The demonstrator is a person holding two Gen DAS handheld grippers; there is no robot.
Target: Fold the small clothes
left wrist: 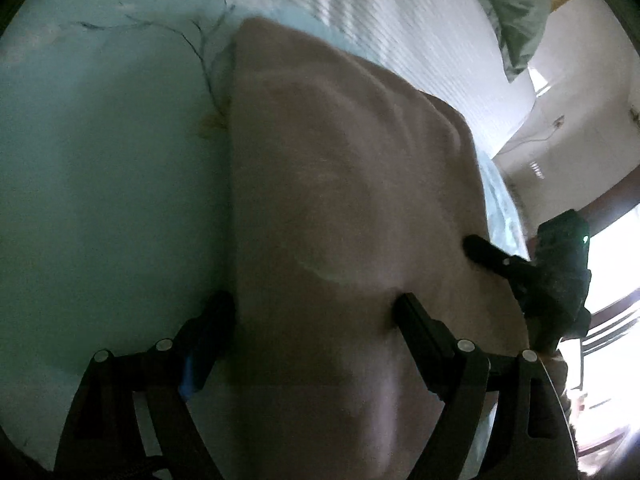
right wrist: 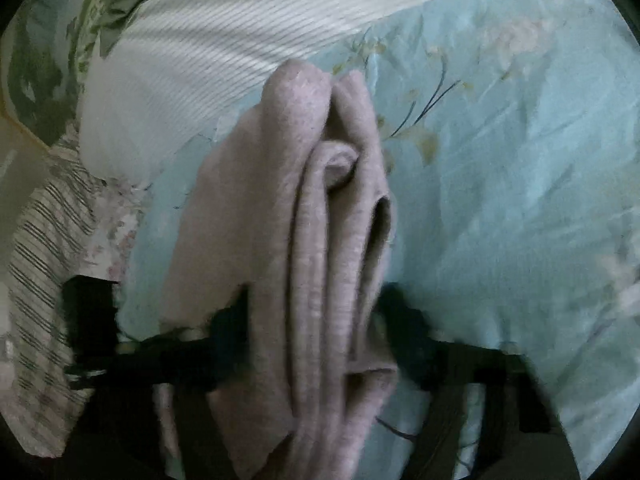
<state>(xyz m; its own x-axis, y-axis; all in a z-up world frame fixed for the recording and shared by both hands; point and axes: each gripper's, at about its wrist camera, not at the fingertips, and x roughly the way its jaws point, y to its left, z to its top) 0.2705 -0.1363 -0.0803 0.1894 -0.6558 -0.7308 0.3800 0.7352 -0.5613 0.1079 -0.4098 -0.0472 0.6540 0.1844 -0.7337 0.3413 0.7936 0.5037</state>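
Both your left gripper and your right gripper seem clamped on the folded pinkish garment above the pale blue bedsheet; it's soft, light and floppy, so pinch all stacked layers near the edge.

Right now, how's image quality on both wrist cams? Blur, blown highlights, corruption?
Left wrist view: dim, soft motion blur on the pink cloth; the window at the right edge is blown out white. Right wrist view: brighter, cloth folds fairly sharp, but the right tongs look smeared and blocky, like compression artefacts. Both show heavy fisheye curve and dark corners.
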